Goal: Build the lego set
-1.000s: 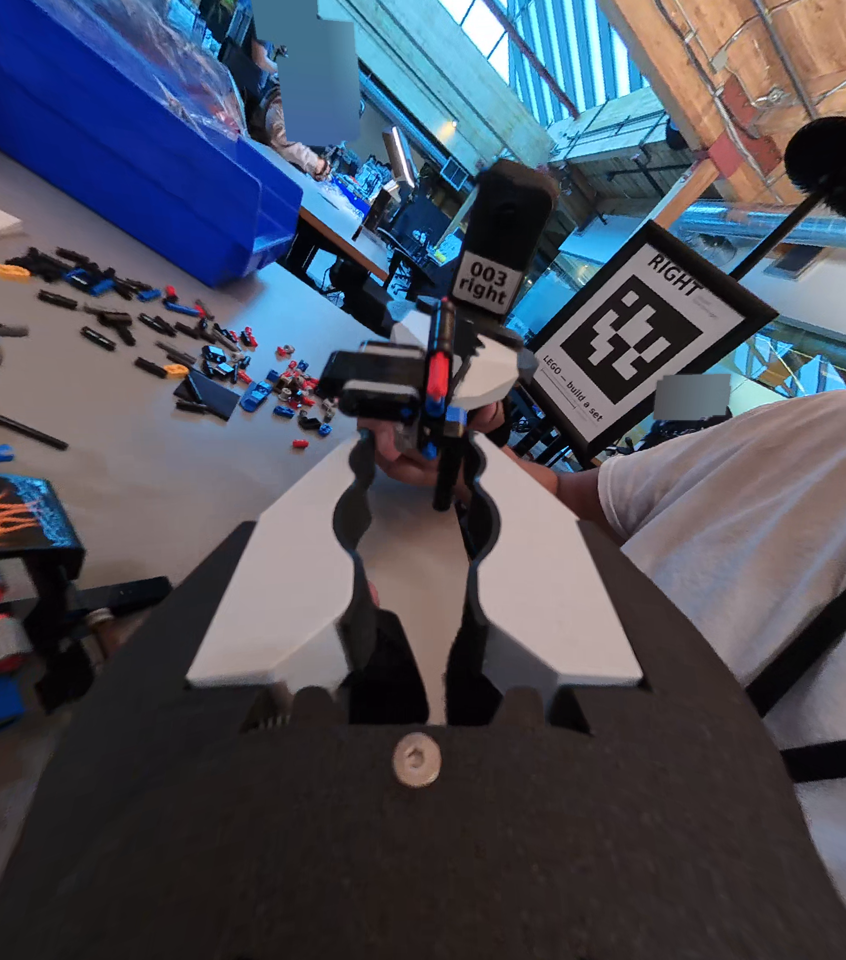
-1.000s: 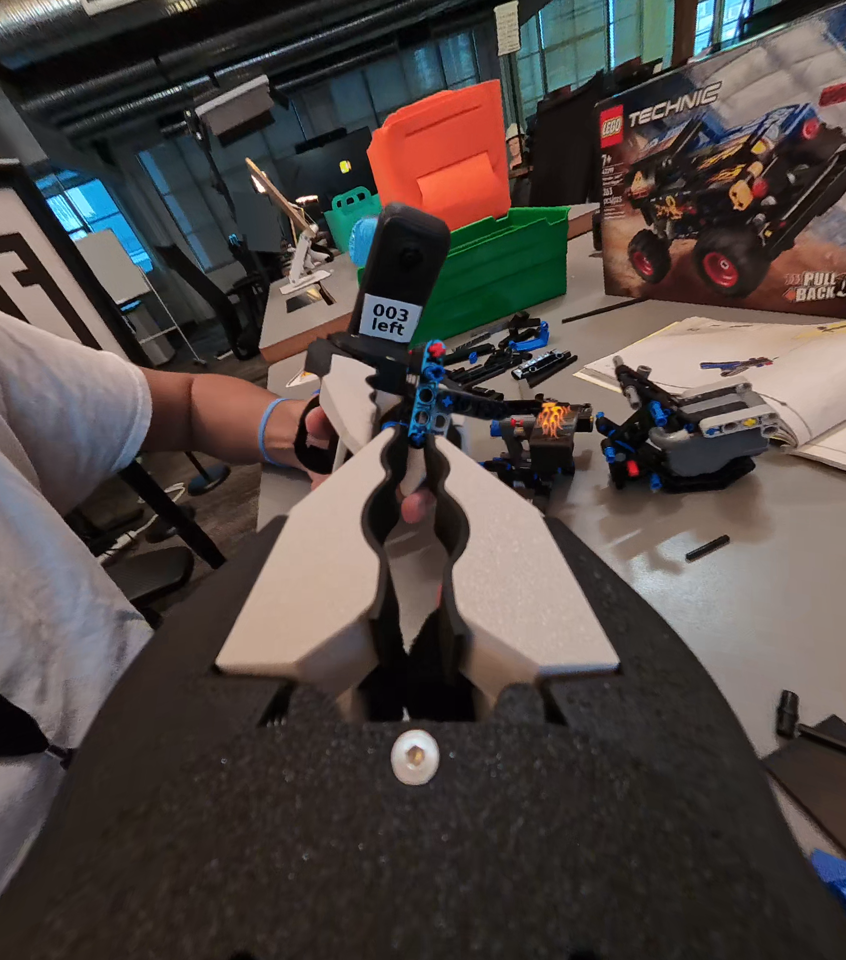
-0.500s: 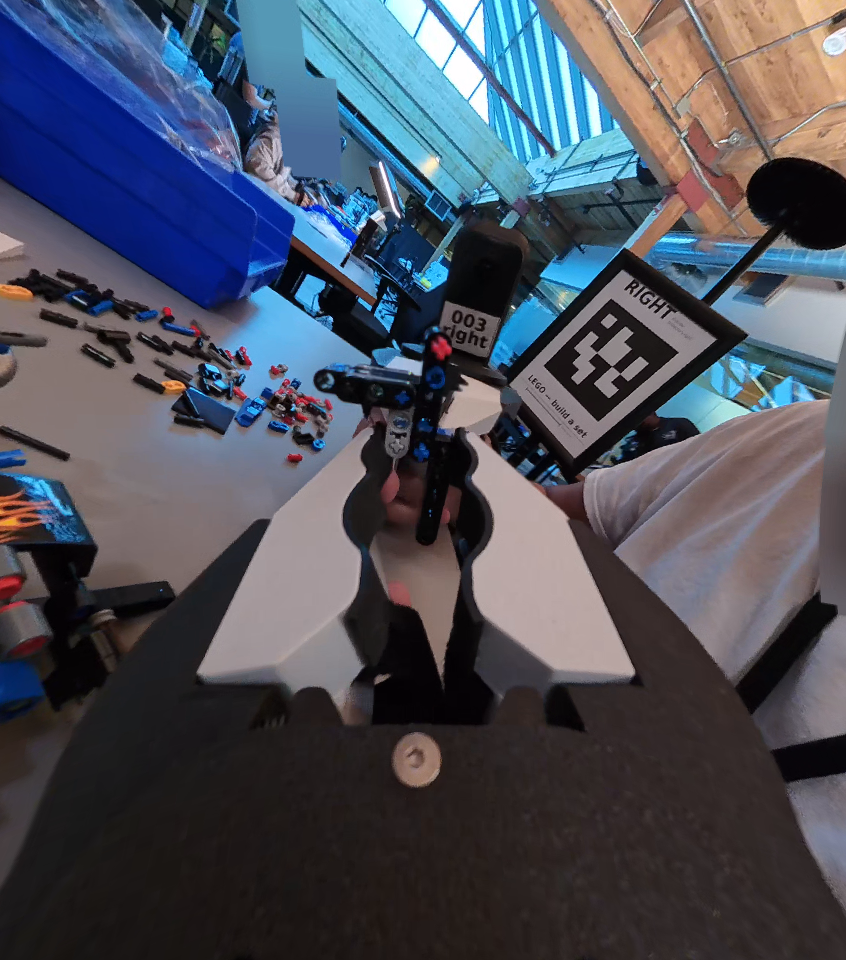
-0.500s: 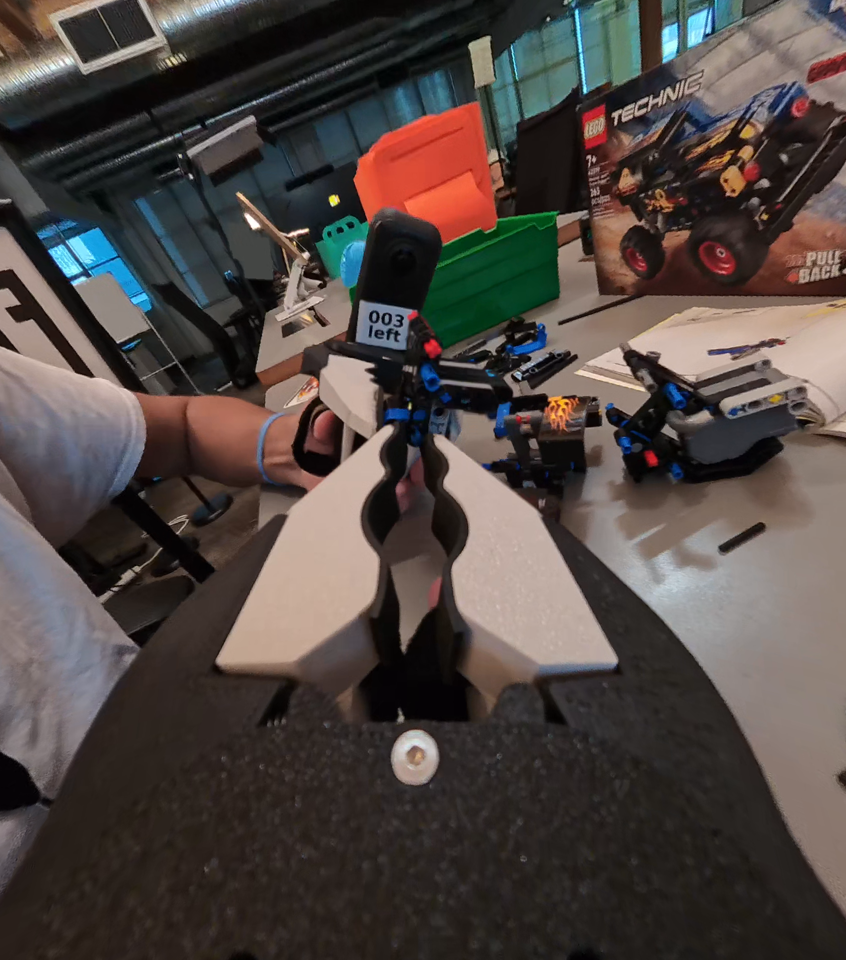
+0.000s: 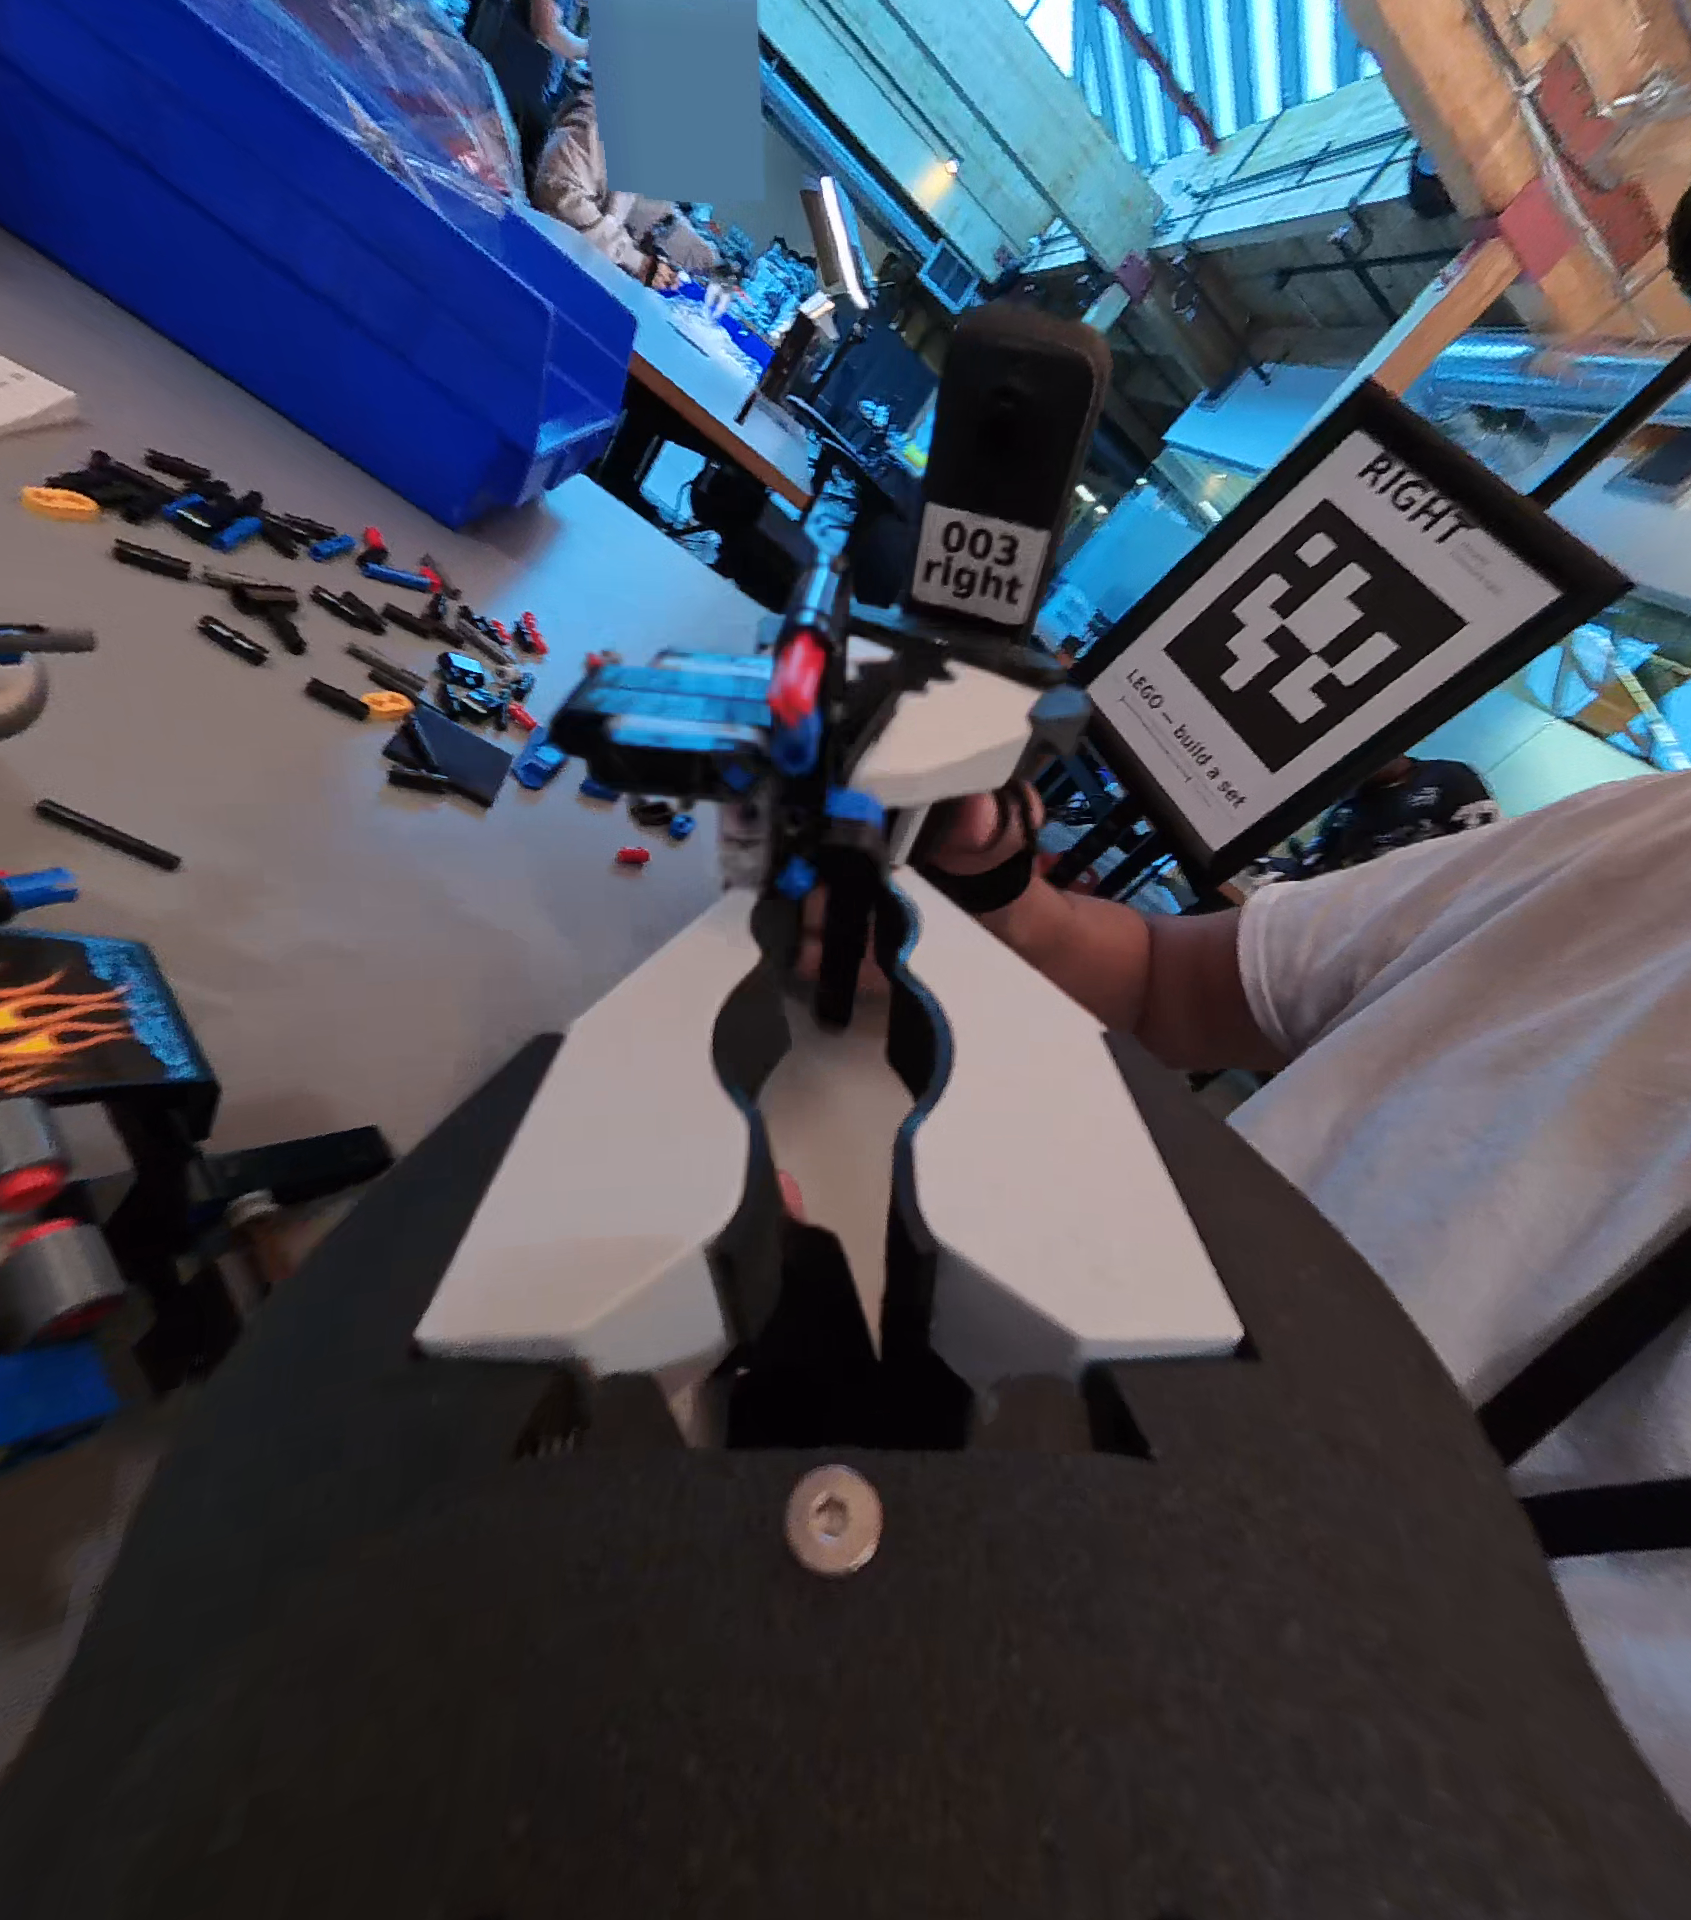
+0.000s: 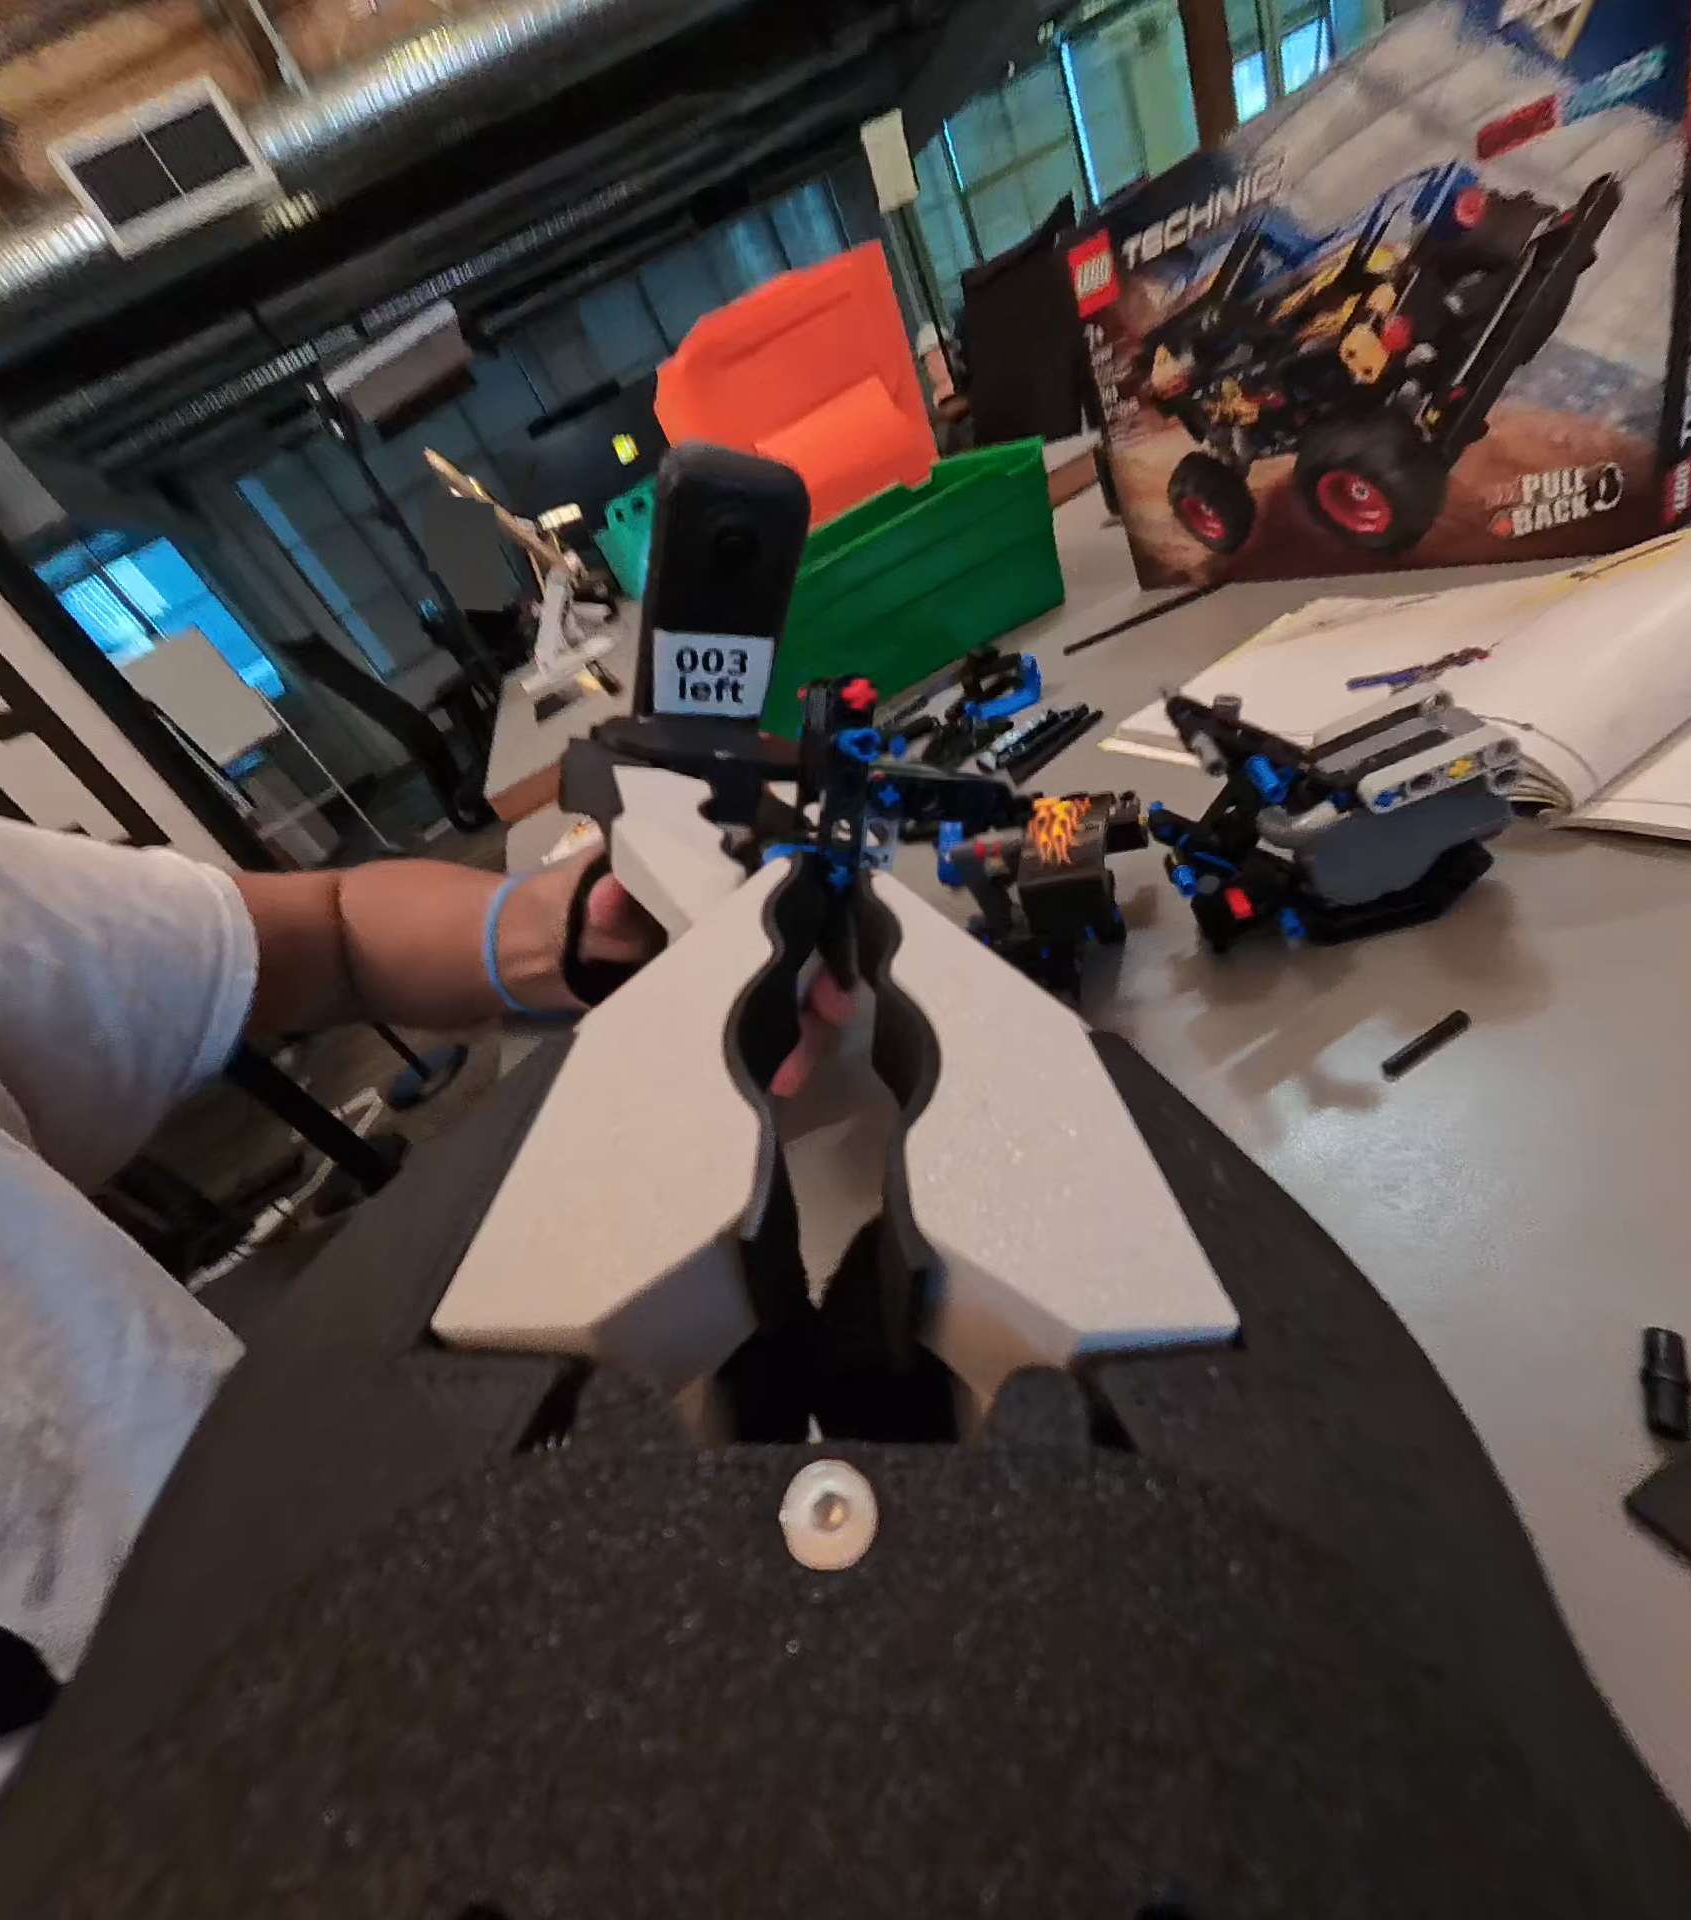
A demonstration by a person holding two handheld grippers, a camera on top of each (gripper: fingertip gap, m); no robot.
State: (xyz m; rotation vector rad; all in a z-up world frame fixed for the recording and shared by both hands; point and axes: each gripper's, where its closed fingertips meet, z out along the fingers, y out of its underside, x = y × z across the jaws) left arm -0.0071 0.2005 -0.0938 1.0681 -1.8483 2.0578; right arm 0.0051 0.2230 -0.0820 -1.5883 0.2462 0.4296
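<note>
A small black lego sub-assembly (image 5: 716, 727) with blue and red pins hangs in the air over the table, between my two grippers. My left gripper (image 5: 825, 914) is shut on a black beam at its lower end. The right gripper (image 5: 945, 727) faces me from behind it. In the right wrist view the same sub-assembly (image 6: 851, 790) stands upright in my right gripper (image 6: 836, 888), which is shut on its black stem. The left gripper (image 6: 675, 831) meets it from the left. A person's fingers show behind the jaws.
Loose black, blue and red parts (image 5: 353, 623) lie before a blue bin (image 5: 301, 260). A flame-decorated build (image 5: 10, 1039) sits at my left. The right wrist view shows a grey chassis (image 6: 1340, 821), open booklet (image 6: 1547, 665), set box (image 6: 1392, 312), green bin (image 6: 924, 561) and black axle (image 6: 1423, 1044). Less than 4 cm separates the two grippers' tips.
Both grippers stay shut on the sub-assembly. They have swung and tilted together, so its flat black beam side faces the left wrist view again and it sits higher in the right wrist view.
</note>
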